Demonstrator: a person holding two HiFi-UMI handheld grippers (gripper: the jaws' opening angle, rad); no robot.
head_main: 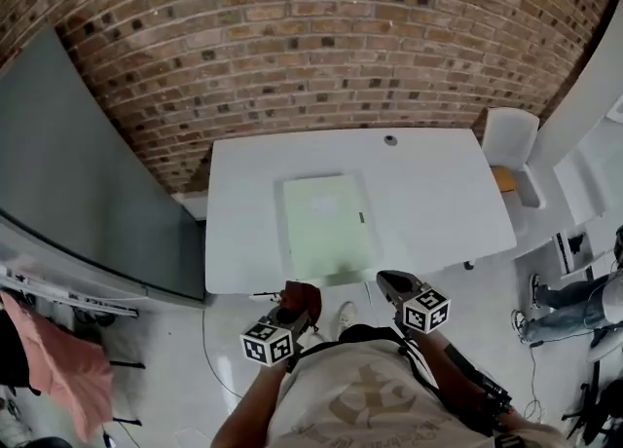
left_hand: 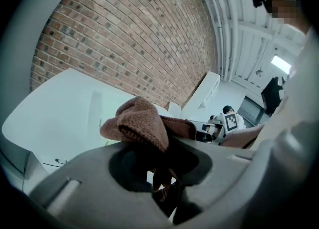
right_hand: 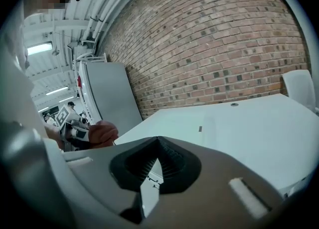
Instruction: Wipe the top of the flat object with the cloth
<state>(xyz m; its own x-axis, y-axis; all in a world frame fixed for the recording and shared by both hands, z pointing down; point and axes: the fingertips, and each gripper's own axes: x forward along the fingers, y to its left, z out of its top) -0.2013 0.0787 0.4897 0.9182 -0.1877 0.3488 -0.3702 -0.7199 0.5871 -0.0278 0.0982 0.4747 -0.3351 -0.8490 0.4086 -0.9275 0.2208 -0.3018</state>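
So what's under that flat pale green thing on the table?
The flat pale green thing lies on the white table, which shows around its edges. Whether anything is tucked beneath it cannot be seen, because the thing itself covers that spot.

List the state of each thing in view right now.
left gripper: shut on the cloth
cloth: bunched up, not yet on the flat object
right gripper: shut, empty
flat object: lying flat on the table, nothing touching it
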